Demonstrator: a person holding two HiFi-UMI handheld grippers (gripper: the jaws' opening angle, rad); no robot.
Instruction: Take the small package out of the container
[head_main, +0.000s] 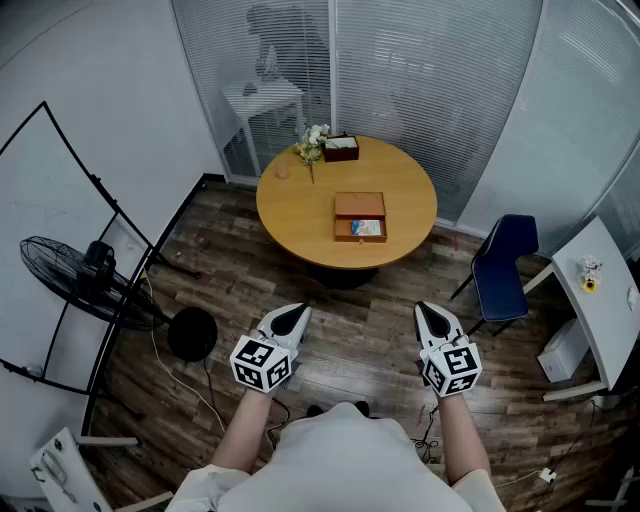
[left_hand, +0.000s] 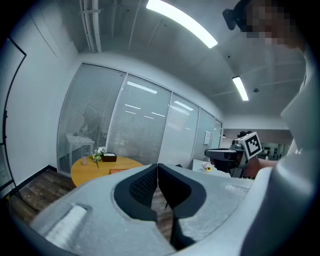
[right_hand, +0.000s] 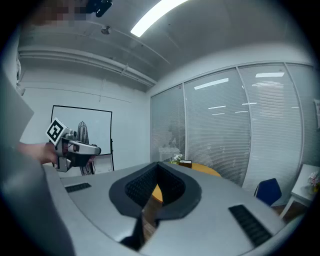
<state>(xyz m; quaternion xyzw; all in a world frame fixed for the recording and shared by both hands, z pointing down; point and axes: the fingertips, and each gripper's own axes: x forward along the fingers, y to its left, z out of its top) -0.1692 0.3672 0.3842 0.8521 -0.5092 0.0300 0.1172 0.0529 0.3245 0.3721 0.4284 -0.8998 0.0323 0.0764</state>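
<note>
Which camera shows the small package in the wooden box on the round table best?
The head view: it looks down into the open wooden box, where the small package lies in the near half. The left gripper view catches only a sliver of the box, and the right gripper view shows just the round table's edge.

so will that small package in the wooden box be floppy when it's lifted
Probably light: the small package lies flat, filling only part of the open wooden box. It looks like a pale thin pouch, so likely floppy, though too small here to be sure. Lying flat, it shouldn't roll.
</note>
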